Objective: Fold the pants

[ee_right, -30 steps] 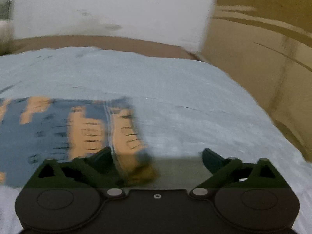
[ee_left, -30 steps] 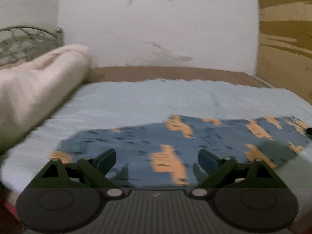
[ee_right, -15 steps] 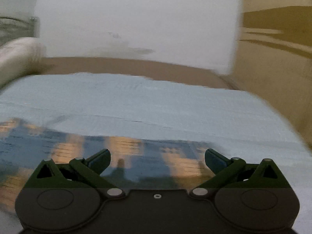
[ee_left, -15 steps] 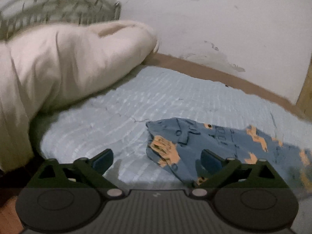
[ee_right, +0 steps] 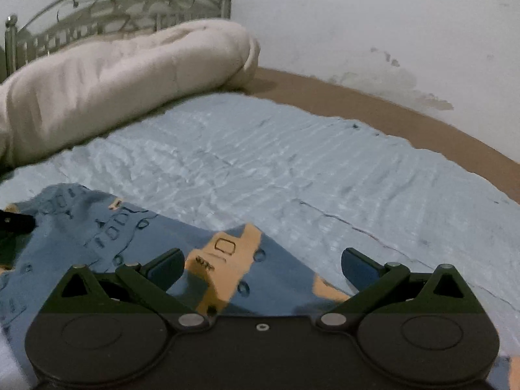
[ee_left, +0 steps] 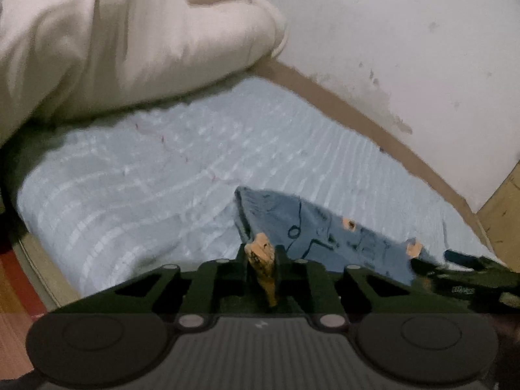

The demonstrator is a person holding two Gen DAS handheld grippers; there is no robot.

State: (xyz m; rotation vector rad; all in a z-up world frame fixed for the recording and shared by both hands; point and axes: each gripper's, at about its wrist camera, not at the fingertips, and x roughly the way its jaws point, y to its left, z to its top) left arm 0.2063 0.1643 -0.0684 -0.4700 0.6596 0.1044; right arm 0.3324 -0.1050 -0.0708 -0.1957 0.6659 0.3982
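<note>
The pants [ee_left: 325, 237], blue with orange patches, lie on the bed [ee_left: 162, 169] near its front edge, one end now bunched and lifted off the sheet. That is the change: half a second ago the left gripper [ee_left: 261, 261] hung over this end with its jaws spread, and now they are clenched on an orange fold of the cloth, which stands up pinched between them. So the grasp on this end looks made, and the fold can likely begin from here.

The right gripper [ee_right: 261, 266] has swung round in the same half-second. Its jaws are spread wide, low over another part of the pants, with an orange patch lying between them; whether they touch the cloth I cannot tell. Judging by that, it has yet to take its own hold before both ends can be carried together.

Beyond the pants the pale sheet is rumpled, and a rolled cream blanket [ee_right: 123, 78] lies well apart at the headboard [ee_right: 113, 3].
</note>
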